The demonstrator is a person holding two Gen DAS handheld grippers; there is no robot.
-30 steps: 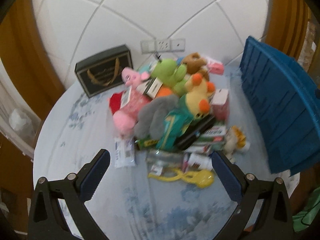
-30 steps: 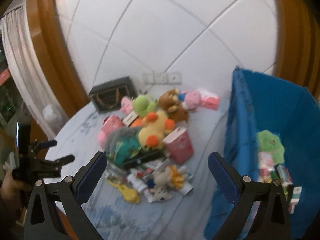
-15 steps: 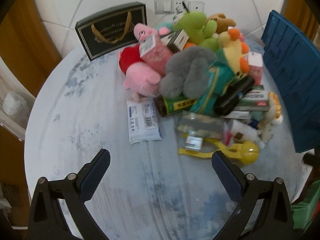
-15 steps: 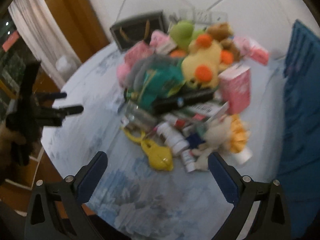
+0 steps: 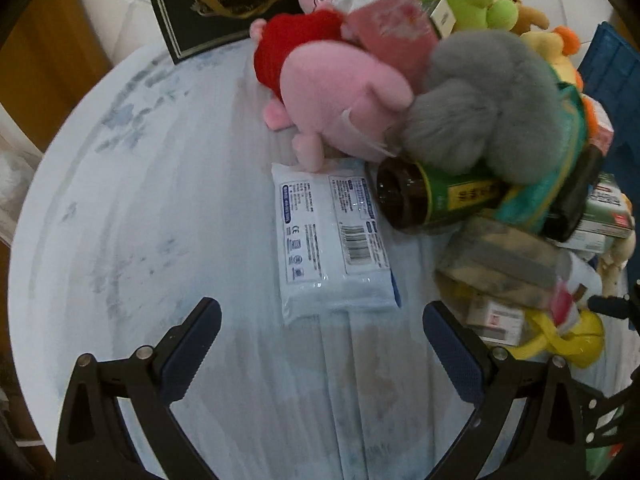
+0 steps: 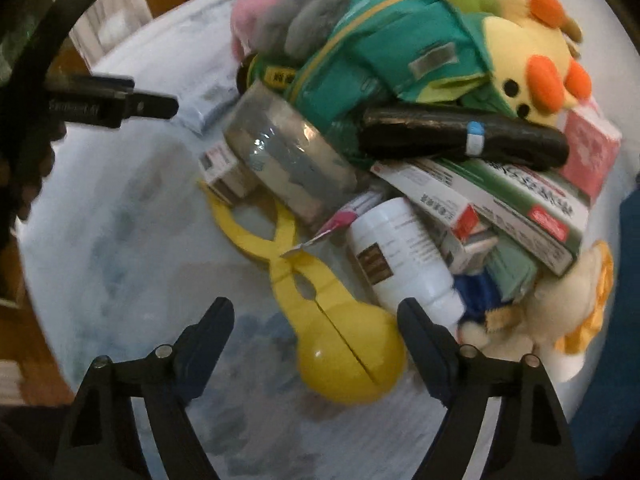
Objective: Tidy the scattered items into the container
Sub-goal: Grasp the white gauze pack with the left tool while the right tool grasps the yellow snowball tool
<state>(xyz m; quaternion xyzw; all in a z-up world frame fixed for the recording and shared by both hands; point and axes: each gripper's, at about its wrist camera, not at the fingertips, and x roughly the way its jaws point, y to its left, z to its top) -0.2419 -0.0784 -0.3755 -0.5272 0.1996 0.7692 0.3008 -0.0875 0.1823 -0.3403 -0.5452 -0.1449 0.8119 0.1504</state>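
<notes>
We look down on a round table (image 5: 160, 208) under a pale blue flowered cloth, with white wall tiles behind it at twelve o'clock and brown wood at nine. In the left wrist view a black gift bag (image 5: 236, 4) with gold handles stands at eleven o'clock. The left gripper (image 5: 322, 344) hangs with its jaws spread wide, nothing between them, over bare cloth, and a white wipes packet (image 5: 332, 236) lies flat just beyond its fingertips. At twelve o'clock from that packet a pink pig plush (image 5: 340, 92) in a red dress rests a foot on it; toward one o'clock a grey plush (image 5: 488, 108) lies over a brown bottle (image 5: 432, 200) with a green and yellow label. At the far right edge, around two o'clock, we see a strip of the blue container (image 5: 616, 64), beside the heap. In the right wrist view the yellow tongs (image 6: 320, 304) lie on the cloth at the heap's near edge, their arms slightly parted toward eleven o'clock and gripping nothing that we can see, the round end toward us. The right gripper (image 6: 316, 344) is closing, its jaws on either side of that round end, the pads apart from it. Rightward come a white bottle (image 6: 404, 252), stacked boxes (image 6: 520, 208), a black tube (image 6: 460, 136) and a yellow duck plush (image 6: 528, 64).
</notes>
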